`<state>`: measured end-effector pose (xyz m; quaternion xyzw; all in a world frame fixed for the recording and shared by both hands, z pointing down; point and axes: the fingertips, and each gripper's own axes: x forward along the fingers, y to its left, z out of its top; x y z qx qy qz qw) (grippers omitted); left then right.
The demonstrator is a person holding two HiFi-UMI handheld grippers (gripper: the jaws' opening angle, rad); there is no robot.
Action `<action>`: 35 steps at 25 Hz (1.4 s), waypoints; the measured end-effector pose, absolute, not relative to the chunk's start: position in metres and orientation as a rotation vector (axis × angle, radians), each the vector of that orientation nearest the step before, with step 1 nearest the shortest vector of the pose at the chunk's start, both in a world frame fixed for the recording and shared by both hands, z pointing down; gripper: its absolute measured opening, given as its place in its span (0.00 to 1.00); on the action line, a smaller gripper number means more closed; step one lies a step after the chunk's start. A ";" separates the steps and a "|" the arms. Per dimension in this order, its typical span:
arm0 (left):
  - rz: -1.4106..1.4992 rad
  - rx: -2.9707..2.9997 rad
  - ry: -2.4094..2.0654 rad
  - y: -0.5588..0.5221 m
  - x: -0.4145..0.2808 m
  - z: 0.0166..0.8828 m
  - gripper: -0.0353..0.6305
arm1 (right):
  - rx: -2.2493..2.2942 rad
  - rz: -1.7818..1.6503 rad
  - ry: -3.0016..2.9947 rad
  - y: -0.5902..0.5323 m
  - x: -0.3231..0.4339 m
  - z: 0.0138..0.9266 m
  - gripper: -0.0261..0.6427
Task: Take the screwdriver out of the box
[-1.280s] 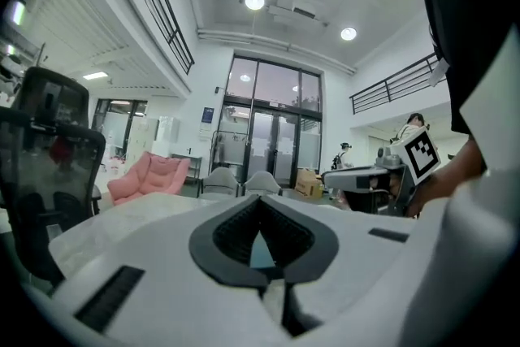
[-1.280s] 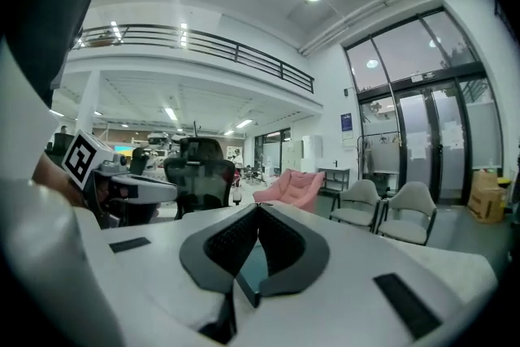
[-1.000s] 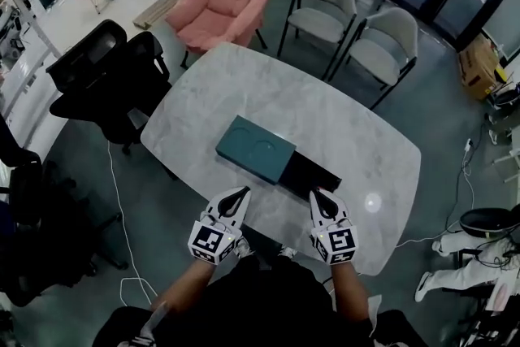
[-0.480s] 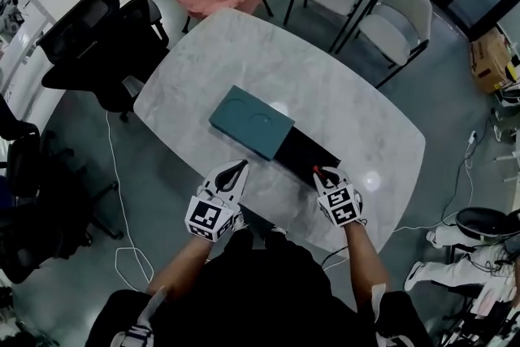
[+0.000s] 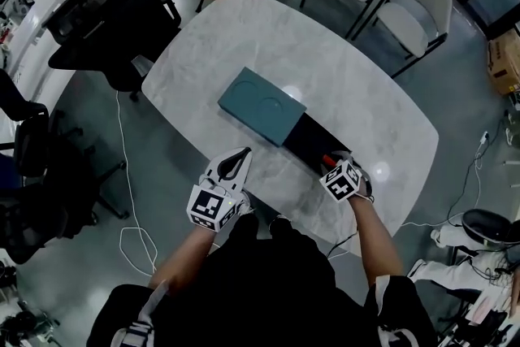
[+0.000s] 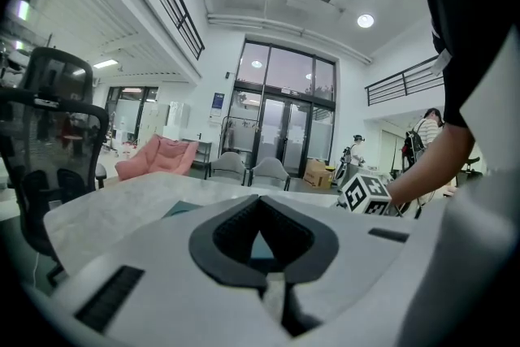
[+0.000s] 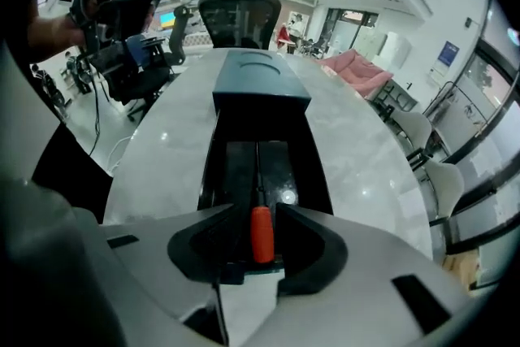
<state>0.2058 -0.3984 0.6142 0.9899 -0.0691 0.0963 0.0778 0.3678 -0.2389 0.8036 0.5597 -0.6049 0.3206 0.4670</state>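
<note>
the left gripper (image 5: 240, 153) hovers at the marble table's (image 5: 244, 36) near edge, jaws pressed together, empty. the right gripper (image 7: 262, 211) points down into the open box (image 7: 210, 166), its jaws just opened and spread either side of the screwdriver's (image 7: 262, 233) red handle, which lies inside.

Worn: black short-sleeved top (image 5: 268, 276). In hand: left gripper (image 5: 240, 154) and right gripper (image 5: 331, 163), white moulded shells, dark grey pads (image 6: 213, 240) lining the jaws. Each carries a white cube (image 5: 210, 207) printed with black square markers.
</note>
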 end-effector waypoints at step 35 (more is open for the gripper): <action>0.262 2.977 -0.257 -0.396 0.202 0.598 0.06 | 1.686 0.676 -1.483 -0.260 0.367 0.745 0.21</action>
